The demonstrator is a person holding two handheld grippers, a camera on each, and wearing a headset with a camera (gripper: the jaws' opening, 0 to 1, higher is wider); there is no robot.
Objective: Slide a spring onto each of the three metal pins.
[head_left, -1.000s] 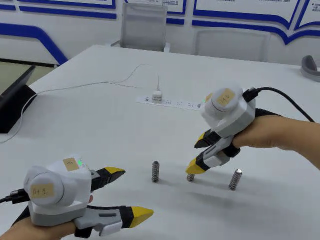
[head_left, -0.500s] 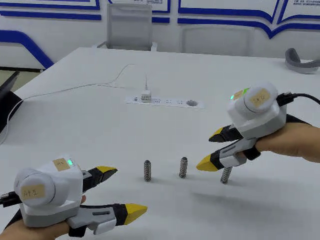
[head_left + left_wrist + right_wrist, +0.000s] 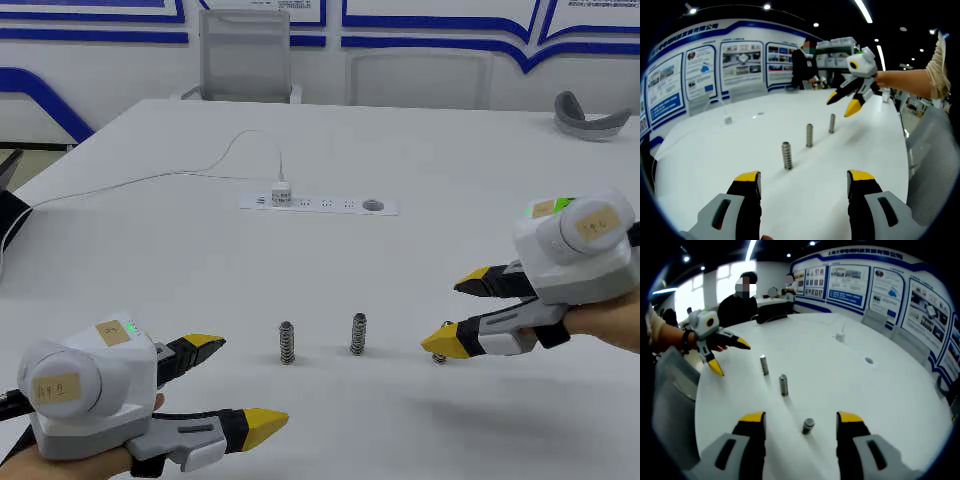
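Left: left tongs [image 3: 240,385] open, empty, idle over worktop [image 3: 200,250]. Centre: left spring [image 3: 287,342] and middle spring [image 3: 358,333] upright, apart. Right: right tongs [image 3: 452,315] open, empty, drawn back rightward off middle spring, lower tip now by third spring [image 3: 808,425]. Looks like all three pins sleeved; task likely done.

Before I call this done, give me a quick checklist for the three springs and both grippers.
1. Left spring stands upright on its pin: ok.
2. Middle spring stands upright on its pin: ok.
3. Right spring is upright: ok. Whether it is pushed fully down: cannot tell, since the right gripper covers most of it in the head view.
4. Right gripper is open, holds nothing and is off the spring: ok.
5. Left gripper is open, empty and apart from the springs: ok.
6. Power strip lies well behind the row, out of the way: ok.
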